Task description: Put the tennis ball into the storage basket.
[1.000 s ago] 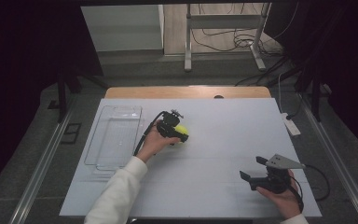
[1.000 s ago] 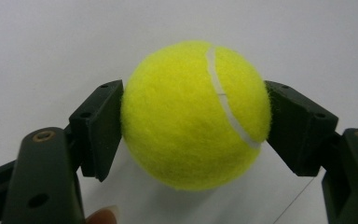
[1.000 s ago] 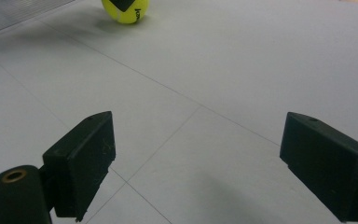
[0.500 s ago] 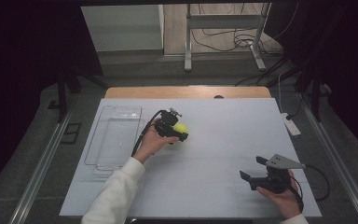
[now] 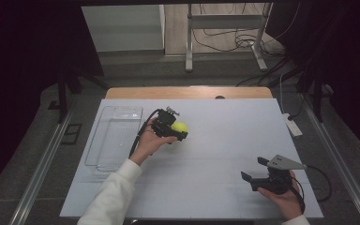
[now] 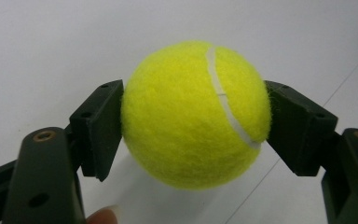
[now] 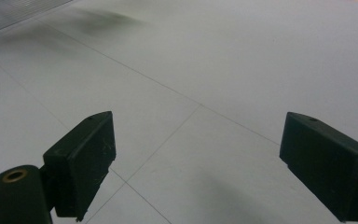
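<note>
A yellow tennis ball point(image 5: 179, 126) point(image 6: 196, 114) is clamped between the two black jaws of my left gripper point(image 5: 178, 129) point(image 6: 193, 126), which a hand holds just above the white table point(image 5: 215, 140), left of its middle. Both pads press on the ball's sides. Near the table's front right corner my right gripper point(image 5: 255, 169) point(image 7: 193, 161) stands open, its jaws wide apart over bare tabletop with nothing between them.
A clear plastic tray point(image 5: 115, 138) lies on the left part of the table, just left of the left hand. A white power strip point(image 5: 293, 126) sits at the right edge. Cables trail from both grippers.
The left gripper has lifted slightly with the tennis ball held in it and shifted a little. The right gripper has stayed where it was.
</note>
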Motion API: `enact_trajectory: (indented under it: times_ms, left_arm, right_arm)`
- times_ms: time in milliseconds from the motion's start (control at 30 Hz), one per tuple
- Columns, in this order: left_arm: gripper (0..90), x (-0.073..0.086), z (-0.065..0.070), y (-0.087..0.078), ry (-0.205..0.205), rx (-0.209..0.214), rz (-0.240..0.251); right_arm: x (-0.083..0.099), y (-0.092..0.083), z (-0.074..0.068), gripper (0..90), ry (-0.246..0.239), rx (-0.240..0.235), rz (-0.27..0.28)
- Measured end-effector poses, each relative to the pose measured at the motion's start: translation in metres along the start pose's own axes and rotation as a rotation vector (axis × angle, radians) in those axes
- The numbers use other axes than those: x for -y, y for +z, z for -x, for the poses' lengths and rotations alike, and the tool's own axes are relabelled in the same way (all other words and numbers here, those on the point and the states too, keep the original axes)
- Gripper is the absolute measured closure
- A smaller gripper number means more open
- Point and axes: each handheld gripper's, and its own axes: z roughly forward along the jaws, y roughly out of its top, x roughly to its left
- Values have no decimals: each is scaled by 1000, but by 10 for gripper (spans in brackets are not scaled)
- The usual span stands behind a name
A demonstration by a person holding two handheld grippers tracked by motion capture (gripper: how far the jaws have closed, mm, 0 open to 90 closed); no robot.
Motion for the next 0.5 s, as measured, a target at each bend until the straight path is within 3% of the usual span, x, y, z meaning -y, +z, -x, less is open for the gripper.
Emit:
enact_trajectory:
  times_ms: [500]
  left_arm:
    - [267,9,3,-19,1,33,67]
  right_arm:
    - [0,0,-1,110,0,4,-4]
